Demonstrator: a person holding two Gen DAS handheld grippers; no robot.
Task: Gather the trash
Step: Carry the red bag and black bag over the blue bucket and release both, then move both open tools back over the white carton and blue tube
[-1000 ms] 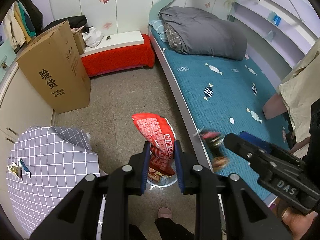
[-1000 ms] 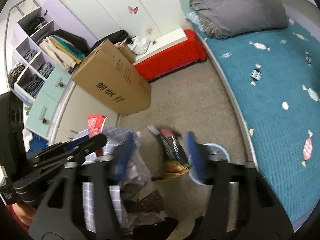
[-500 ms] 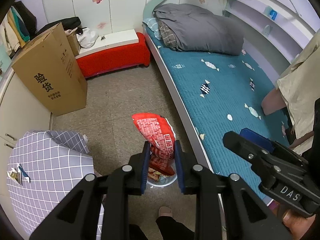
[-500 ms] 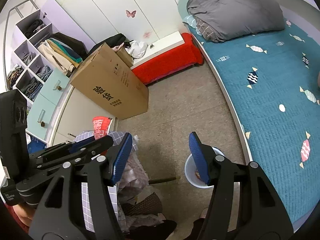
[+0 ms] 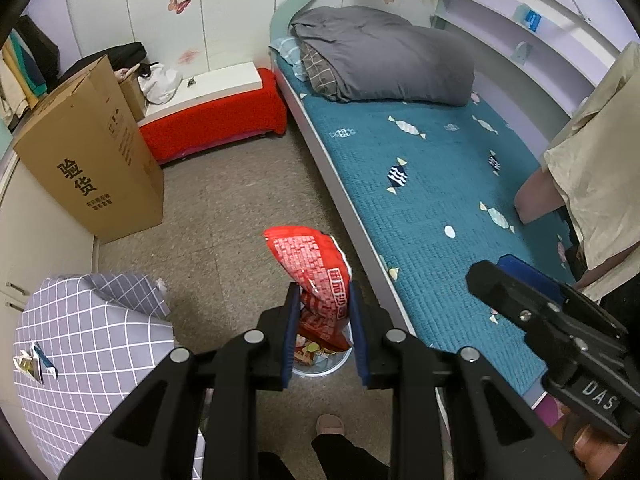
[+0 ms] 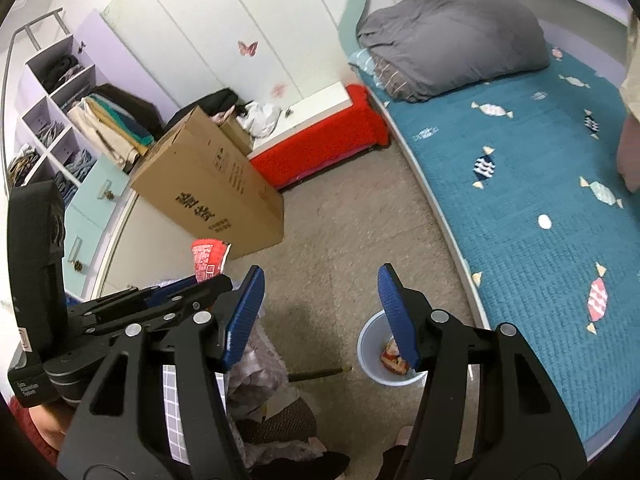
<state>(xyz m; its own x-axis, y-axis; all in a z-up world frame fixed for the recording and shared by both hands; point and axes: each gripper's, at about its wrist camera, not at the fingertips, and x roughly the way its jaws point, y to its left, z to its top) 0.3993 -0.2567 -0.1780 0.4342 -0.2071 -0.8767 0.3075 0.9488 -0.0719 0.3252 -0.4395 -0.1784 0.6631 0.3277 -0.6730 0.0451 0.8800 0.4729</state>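
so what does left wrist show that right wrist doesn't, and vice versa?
Left wrist only: the left gripper fingers pinching the red snack bag over the bin, and the wall shelves beside the bed.
Right wrist only: the right gripper open and empty, and the open cubbies of clothes.
Both: the white bin with wrappers inside, the cardboard box, the teal bed.

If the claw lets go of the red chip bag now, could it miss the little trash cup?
Maybe. The red chip bag looks almost as wide as the small white bin, so it could catch on the rim or tip it. The bin already holds wrappers, leaving less room. The left claw grips only the bag's lower part, so it may fall crooked.
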